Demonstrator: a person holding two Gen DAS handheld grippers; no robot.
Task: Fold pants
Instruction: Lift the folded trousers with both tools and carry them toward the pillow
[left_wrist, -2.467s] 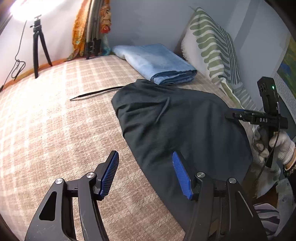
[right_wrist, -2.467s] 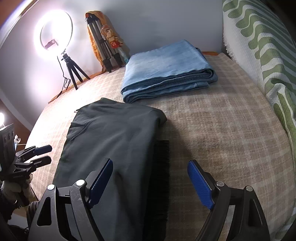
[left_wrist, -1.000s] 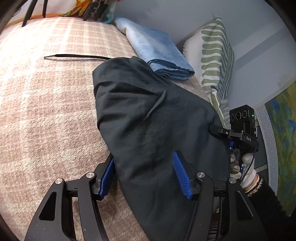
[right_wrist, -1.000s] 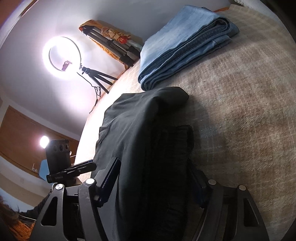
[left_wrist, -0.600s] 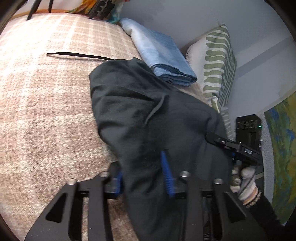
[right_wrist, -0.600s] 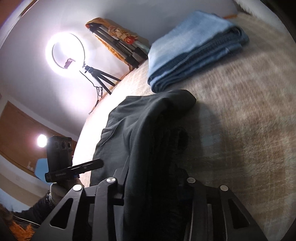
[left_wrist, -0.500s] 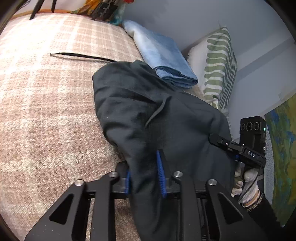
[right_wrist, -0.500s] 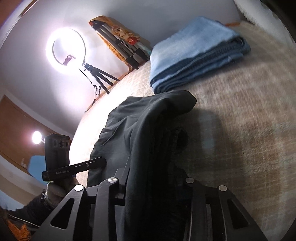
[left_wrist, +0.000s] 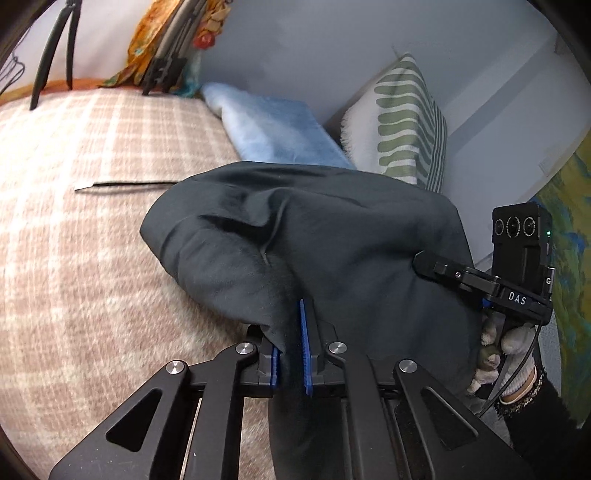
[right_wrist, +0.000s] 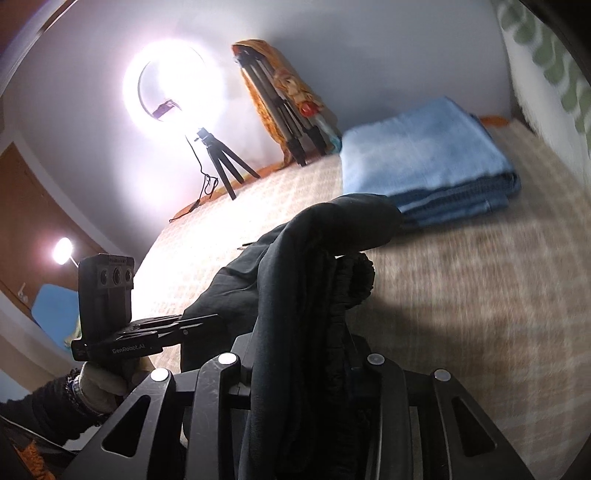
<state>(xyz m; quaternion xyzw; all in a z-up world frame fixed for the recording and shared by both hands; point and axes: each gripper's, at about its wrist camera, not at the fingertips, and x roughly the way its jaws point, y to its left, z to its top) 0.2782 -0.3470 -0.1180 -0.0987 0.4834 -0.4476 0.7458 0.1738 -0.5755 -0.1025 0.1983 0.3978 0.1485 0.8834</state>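
Bedroom w/ pale blue-grey walls; a bed covered by a beige plaid blanket (left_wrist: 74, 266) fills most of both views. At the far edge a lit ring light (right_wrist: 173, 88) stands on a small tripod, w/ folded tripods wrapped in orange cloth (right_wrist: 284, 107) leaning on the wall beside it. A folded light-blue stack of denim (right_wrist: 424, 162) lies near the green-and-white patterned pillow (left_wrist: 406, 122). A thin black strap (left_wrist: 125, 183) lies flat on the blanket, just left of the pants.

The dark pants (left_wrist: 332, 236) sit mid-bed, bunched and lifted at the near end, hanging between both grippers; far end rests on the blanket in front of the denim.

Left gripper (left_wrist: 291, 354): jaws have just been closing, now pressed nearly together, blue pads pinching a thin fold of the pants' near-left edge.

Right gripper (right_wrist: 301, 354): jaws have also narrowed, clamped on a thicker bunch incl. the ribbed elastic waistband (right_wrist: 351, 288), which curls up above the fingers. Pads hidden by fabric.

Each gripper shows in the other's view, held by a white-gloved hand (left_wrist: 506, 350) w/ a dark sleeve. Right-wrist view is motion-blurred.
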